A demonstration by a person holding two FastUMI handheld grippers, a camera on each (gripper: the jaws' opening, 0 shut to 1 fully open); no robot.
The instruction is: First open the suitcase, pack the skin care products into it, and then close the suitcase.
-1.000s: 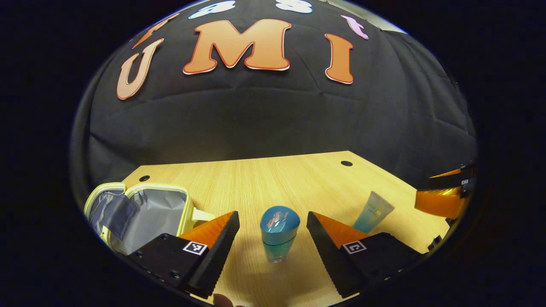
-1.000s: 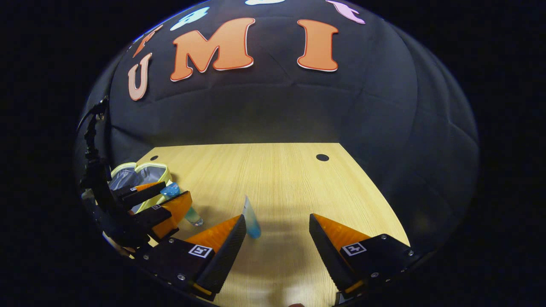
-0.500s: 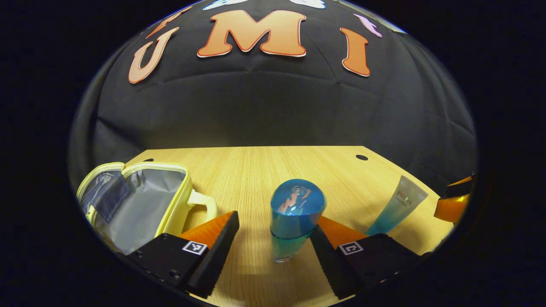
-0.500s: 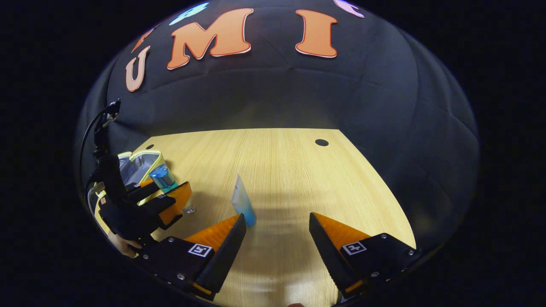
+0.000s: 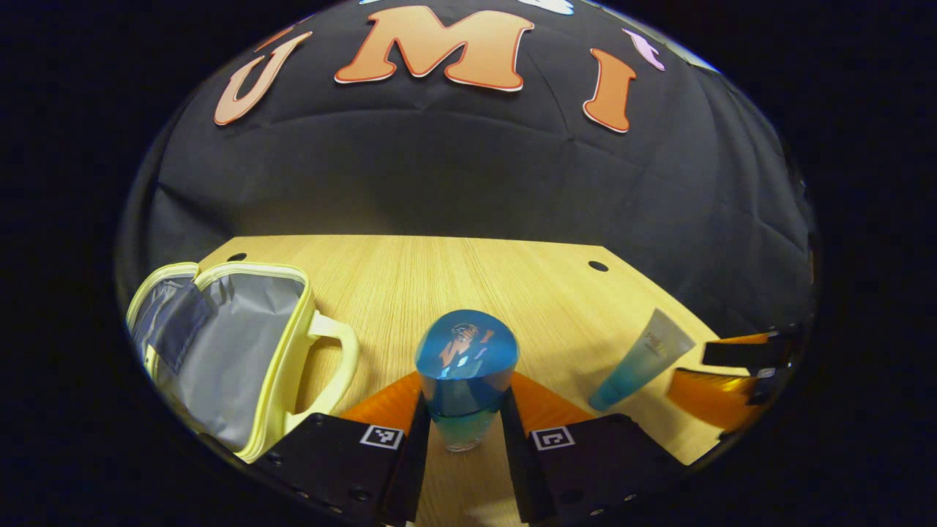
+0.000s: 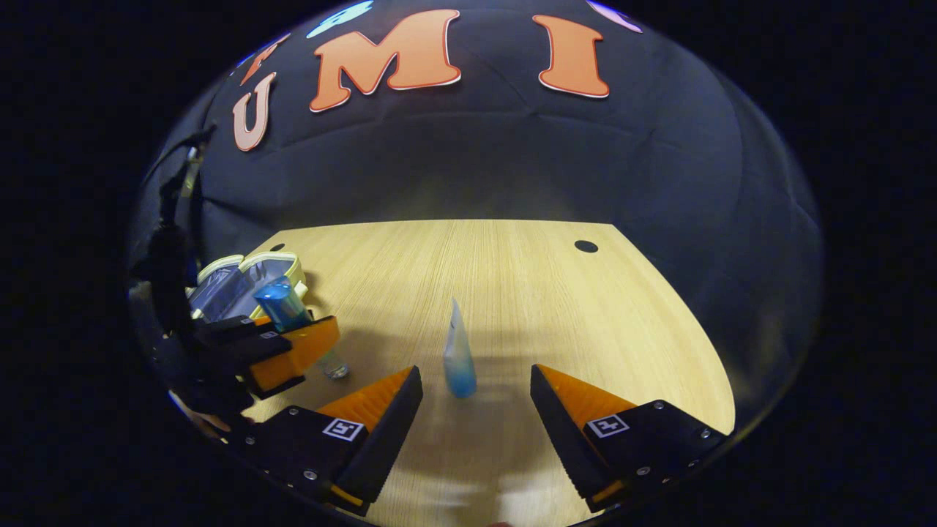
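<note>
Between your left gripper's (image 5: 460, 432) fingers stands the blue-capped bottle (image 5: 464, 377), upright on the wooden table (image 5: 468, 278). Half a second ago those fingers were spread wide with the bottle against the right-hand one alone; now they have closed in and both sides press on the bottle's lower body. Its clear base looks to rest on the wood. From your right gripper view you can see the same grip from the side: the left gripper (image 6: 282, 344) holds the bottle (image 6: 284, 307) with the blue cap rising above it.

Closest in the right gripper view, your right gripper (image 6: 476, 399) is wide open and holding nothing. The blue-and-clear tube (image 6: 459, 359) stands just ahead, roughly centred in the gap; earlier it sat next to the left-hand finger, so you have lined up on it. Neither finger touches it.

Just left of the bottle in the left gripper view lies the yellow suitcase (image 5: 289, 366), unzipped, its grey lining showing and its handle (image 5: 333, 362) towards the bottle. To the right, the tube (image 5: 640, 359) leans, with your right gripper (image 5: 732, 373) near it at the edge of the view. Farther back the table runs bare to the black cloth wall (image 5: 468, 183).
</note>
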